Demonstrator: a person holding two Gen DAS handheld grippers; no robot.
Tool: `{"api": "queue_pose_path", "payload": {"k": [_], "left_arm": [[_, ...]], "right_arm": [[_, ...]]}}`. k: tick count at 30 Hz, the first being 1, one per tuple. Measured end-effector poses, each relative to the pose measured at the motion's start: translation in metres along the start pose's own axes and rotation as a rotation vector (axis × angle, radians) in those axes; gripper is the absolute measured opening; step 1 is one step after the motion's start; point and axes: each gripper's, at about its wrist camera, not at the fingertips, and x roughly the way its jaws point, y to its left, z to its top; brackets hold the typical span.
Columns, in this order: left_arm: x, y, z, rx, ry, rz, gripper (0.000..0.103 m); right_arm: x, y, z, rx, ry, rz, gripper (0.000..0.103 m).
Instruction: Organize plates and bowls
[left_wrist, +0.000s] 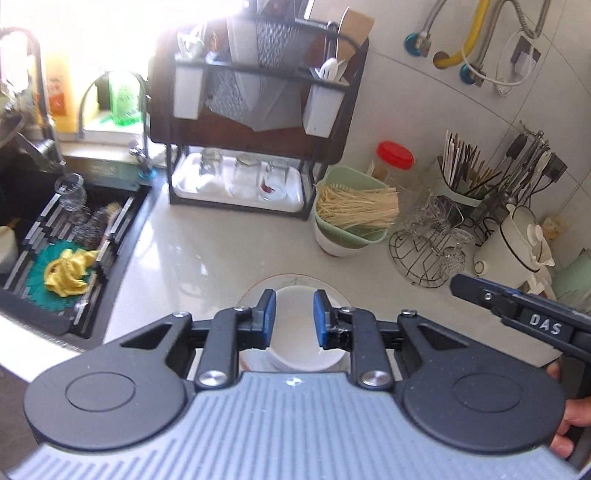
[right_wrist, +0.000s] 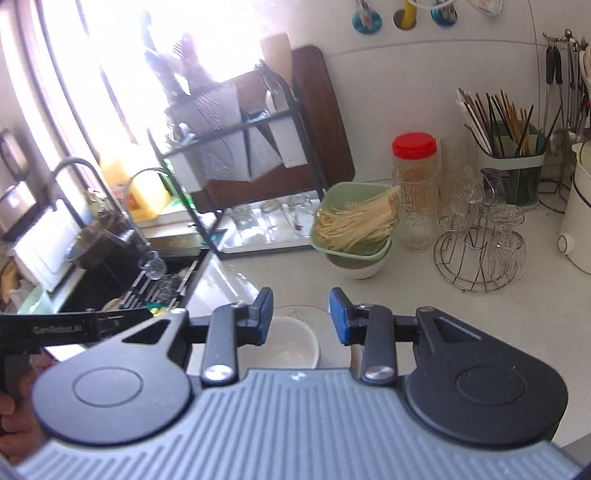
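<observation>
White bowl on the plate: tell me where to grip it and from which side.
Grip the white bowl by its rim, one finger inside and one outside, coming from above. It sits upright on the plate, its mouth looks too wide to straddle, and the left gripper hangs open over it.

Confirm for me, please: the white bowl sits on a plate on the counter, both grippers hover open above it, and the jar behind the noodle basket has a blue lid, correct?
Not quite: the jar has a red lid, clear in the right wrist view. The rest holds: the white bowl sits on the plate, with the left gripper and right gripper open above it, behind the noodle basket.
</observation>
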Motion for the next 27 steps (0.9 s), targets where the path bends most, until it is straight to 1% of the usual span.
{"api": "queue_pose_path", "payload": {"k": [3,6,12,13,15,17,21,25,27], "left_arm": [[-0.022,-0.007,-0.02,-0.027,-0.014,0.019,0.026],[-0.037,-0.014,-0.04,-0.061,0.001,0.007,0.026],[-0.055,-0.024,-0.071,-0.018,0.002,0.002,0.026],[-0.058,-0.024,-0.074,-0.023,0.01,0.001,0.026],[-0.066,-0.024,-0.081,0.003,0.01,-0.014,0.026],[-0.071,-0.024,-0.087,0.035,0.012,0.005,0.026],[-0.074,-0.019,-0.092,0.045,0.02,-0.009,0.026],[-0.078,-0.02,-0.092,0.057,0.006,-0.017,0.027],[-0.078,-0.023,-0.093,0.055,0.007,-0.023,0.034]], "right_arm": [[-0.02,0.0,-0.008,-0.023,-0.009,0.008,0.037],[-0.039,-0.001,-0.017,-0.03,-0.02,0.009,0.037],[-0.068,0.003,-0.038,-0.025,-0.055,-0.012,0.037],[-0.072,0.004,-0.042,-0.022,-0.062,-0.024,0.036],[-0.078,0.003,-0.048,0.015,-0.053,-0.039,0.038],[-0.082,0.003,-0.055,0.037,-0.051,-0.035,0.038],[-0.084,0.007,-0.07,0.013,-0.04,-0.076,0.038],[-0.089,0.012,-0.083,0.006,-0.036,-0.093,0.037],[-0.091,0.014,-0.088,-0.005,-0.034,-0.103,0.037]]}}
